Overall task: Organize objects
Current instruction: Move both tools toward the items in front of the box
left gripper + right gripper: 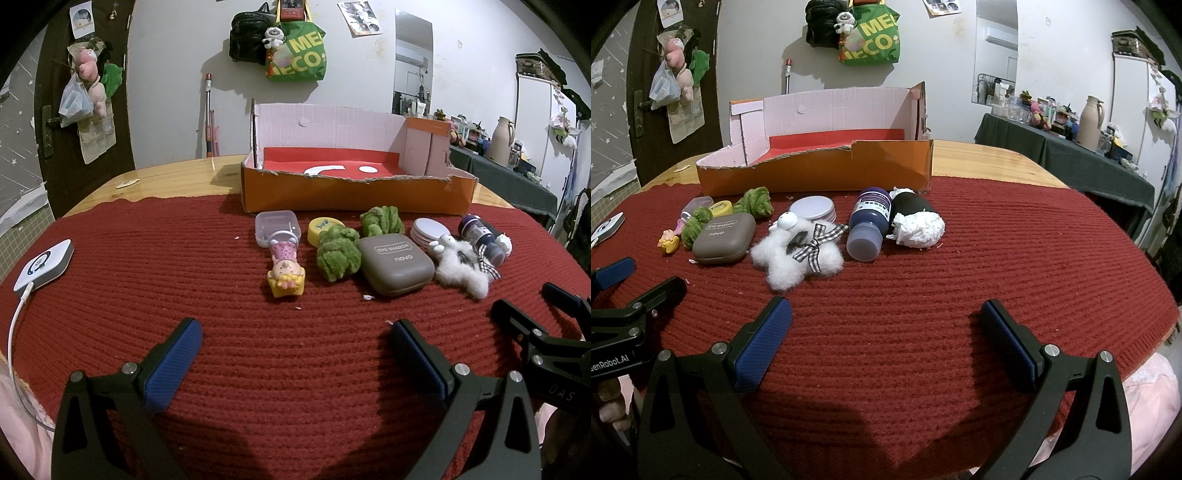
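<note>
An orange cardboard box (351, 195) with a red floor stands open at the back of the table; it also shows in the right wrist view (820, 171). In front of it lie a doll figure (286, 264), a clear case (277, 225), a yellow tin (323, 227), two green fuzzy pieces (338, 254), a grey eye shadow case (397, 264), a white round compact (428, 229), a white fluffy star toy (801, 254), a dark ink bottle (870, 223) and a black bottle with white wrap (918, 221). My left gripper (295, 354) and right gripper (886, 336) are open, empty, short of the objects.
A red knitted cloth (960, 277) covers the wooden table (166, 181). A white device with a cable (44, 266) lies at the left. Bags hang on the wall behind. A cluttered dark side table (1071, 147) stands at the right.
</note>
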Demonstrator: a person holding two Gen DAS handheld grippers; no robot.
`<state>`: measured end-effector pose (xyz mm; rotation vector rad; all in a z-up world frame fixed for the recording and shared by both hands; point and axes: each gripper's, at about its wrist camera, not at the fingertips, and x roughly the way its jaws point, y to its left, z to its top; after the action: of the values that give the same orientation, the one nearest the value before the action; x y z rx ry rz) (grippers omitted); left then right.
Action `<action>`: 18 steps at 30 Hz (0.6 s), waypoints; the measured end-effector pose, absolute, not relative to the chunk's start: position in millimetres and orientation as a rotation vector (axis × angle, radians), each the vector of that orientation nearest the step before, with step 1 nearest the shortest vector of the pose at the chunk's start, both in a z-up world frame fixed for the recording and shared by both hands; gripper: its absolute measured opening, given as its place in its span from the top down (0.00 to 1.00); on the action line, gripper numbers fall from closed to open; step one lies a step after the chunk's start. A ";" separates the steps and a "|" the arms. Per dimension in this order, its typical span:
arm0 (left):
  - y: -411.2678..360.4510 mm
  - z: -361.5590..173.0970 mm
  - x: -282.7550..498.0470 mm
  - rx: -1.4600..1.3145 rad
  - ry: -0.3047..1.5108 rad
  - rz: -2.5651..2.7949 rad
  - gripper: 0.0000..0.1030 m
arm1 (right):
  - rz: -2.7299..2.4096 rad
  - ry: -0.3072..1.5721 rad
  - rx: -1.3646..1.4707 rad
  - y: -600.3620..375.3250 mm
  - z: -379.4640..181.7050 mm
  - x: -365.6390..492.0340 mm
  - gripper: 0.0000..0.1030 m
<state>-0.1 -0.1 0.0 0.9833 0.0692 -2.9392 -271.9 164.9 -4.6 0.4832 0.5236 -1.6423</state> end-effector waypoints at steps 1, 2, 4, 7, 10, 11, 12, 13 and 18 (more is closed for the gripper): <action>-0.1 -0.1 0.0 0.983 0.069 -2.938 0.00 | -1.641 0.524 0.483 164.9 -4.7 -271.9 0.00; 0.0 0.0 -0.1 0.983 0.069 -2.938 0.00 | -1.641 0.523 0.482 164.9 -4.9 -272.0 0.00; -0.1 -0.1 0.0 0.982 0.070 -2.936 0.00 | -1.637 0.523 0.481 164.8 -5.0 -272.2 0.00; -0.1 0.0 -0.1 0.981 0.070 -2.934 0.00 | -1.634 0.523 0.479 165.4 -4.9 -272.2 0.00; -0.1 0.0 -0.1 0.981 0.070 -2.932 0.00 | -1.632 0.523 0.478 165.9 -4.5 -272.0 0.00; -0.1 0.0 -0.1 0.981 0.069 -2.932 0.00 | -1.631 0.524 0.477 165.9 -4.3 -271.9 0.00; -0.1 0.1 -0.1 0.982 0.069 -2.930 0.00 | -1.629 0.525 0.477 165.5 -4.7 -272.5 0.00; -0.5 0.4 -0.1 0.983 0.073 -2.929 0.00 | -1.623 0.529 0.478 166.4 -2.8 -271.7 0.00; -2.4 1.5 -1.1 1.001 0.069 -2.926 0.00 | -1.588 0.545 0.495 163.3 2.2 -276.6 0.00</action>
<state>-1.1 -2.4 1.5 1.0014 0.0689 -2.9258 -276.6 163.3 2.2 0.4951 0.5446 -1.5885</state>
